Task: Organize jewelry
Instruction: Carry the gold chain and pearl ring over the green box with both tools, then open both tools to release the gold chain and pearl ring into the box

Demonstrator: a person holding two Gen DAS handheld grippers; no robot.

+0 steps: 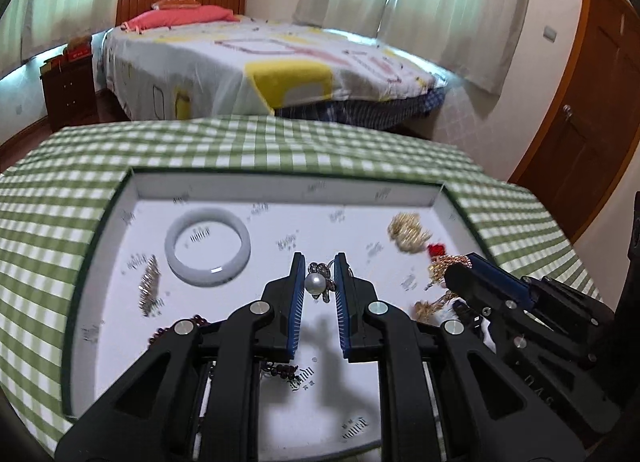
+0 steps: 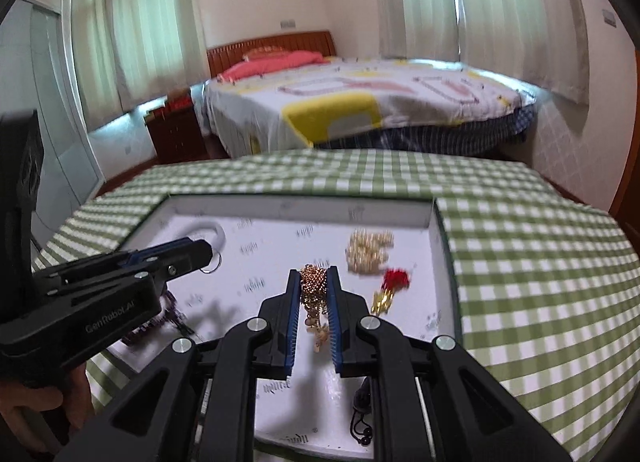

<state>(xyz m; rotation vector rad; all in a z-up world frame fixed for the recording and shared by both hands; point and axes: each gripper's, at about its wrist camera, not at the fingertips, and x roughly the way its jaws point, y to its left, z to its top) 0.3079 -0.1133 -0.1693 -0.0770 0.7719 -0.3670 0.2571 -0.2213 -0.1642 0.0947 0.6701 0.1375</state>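
A white tray [image 1: 280, 191] with a dark green rim lies on the green checked cloth. My left gripper [image 1: 319, 262] is shut on a silver pearl brooch [image 1: 317, 284], held above the tray floor, where its shadow falls. My right gripper [image 2: 314, 274] is shut on a gold bead chain [image 2: 314, 294] that hangs down between the blue pads. In the left wrist view the right gripper [image 1: 472, 268] sits just to the right, over the tray's right side. A white bangle [image 1: 208, 252] lies at the tray's back left.
Loose in the tray are a silver clip [image 1: 149, 286], a gold cluster [image 2: 368, 254], a red tassel earring [image 2: 396, 280], dark beads [image 1: 280, 370] and a black cord [image 2: 362, 414]. Checked cloth [image 2: 540, 282] surrounds the tray. A bed [image 1: 260, 61] stands beyond the table.
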